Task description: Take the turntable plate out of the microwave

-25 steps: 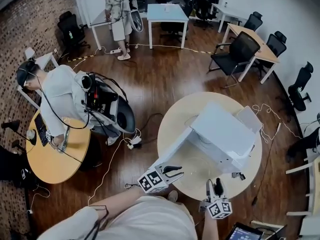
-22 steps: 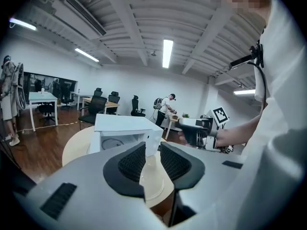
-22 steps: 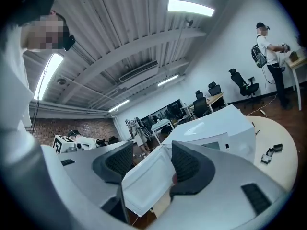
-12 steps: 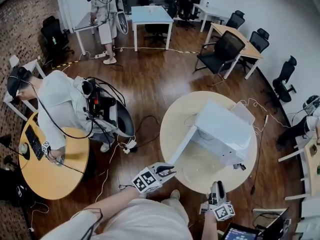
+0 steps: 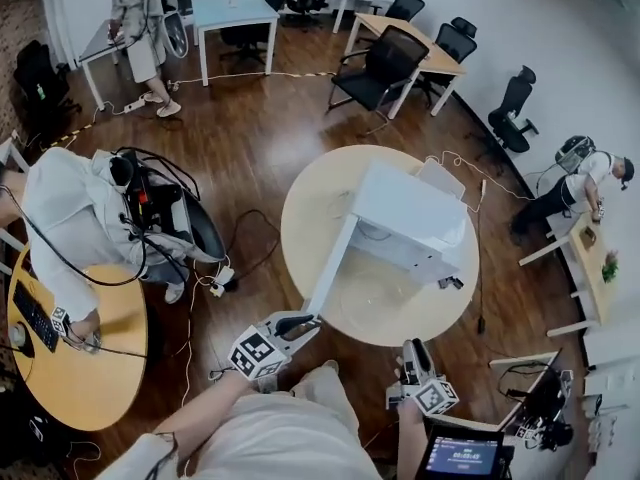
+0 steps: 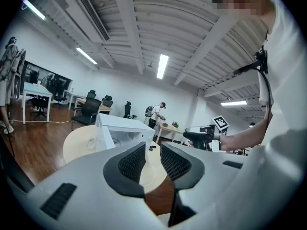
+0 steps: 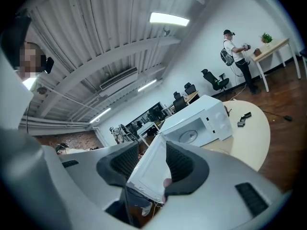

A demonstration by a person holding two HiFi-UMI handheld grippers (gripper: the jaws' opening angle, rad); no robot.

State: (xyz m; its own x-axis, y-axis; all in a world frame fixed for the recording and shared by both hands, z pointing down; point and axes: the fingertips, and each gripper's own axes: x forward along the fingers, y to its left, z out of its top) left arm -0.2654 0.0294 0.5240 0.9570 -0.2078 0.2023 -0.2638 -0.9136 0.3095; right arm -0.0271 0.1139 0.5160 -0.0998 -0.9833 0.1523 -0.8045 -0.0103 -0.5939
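The white microwave [image 5: 410,213] stands on a round cream table [image 5: 310,198], its door [image 5: 330,268] swung wide open. A faint glossy disc, which I take for the turntable plate [image 5: 378,303], lies on the table in front of the cavity. Both grippers hang off the table's near edge. My left gripper [image 5: 310,319] is open by a narrow gap [image 6: 152,159], with nothing in it. My right gripper [image 5: 412,348] is open; its jaws [image 7: 152,163] have just been closing with nothing between them. Past them are the door [image 7: 146,176] and a round part inside the cavity [image 7: 188,136].
A seated person [image 5: 70,228] works at a round wooden desk on the left, and others stand at the back [image 5: 140,18] and right [image 5: 590,183]. Office chairs [image 5: 385,68] and cables [image 5: 250,238] surround the table. Small dark items [image 5: 450,283] lie beside the microwave.
Both grippers have drawn back from the table toward the person, off its near edge. The table and microwave now sit farther up the head view.
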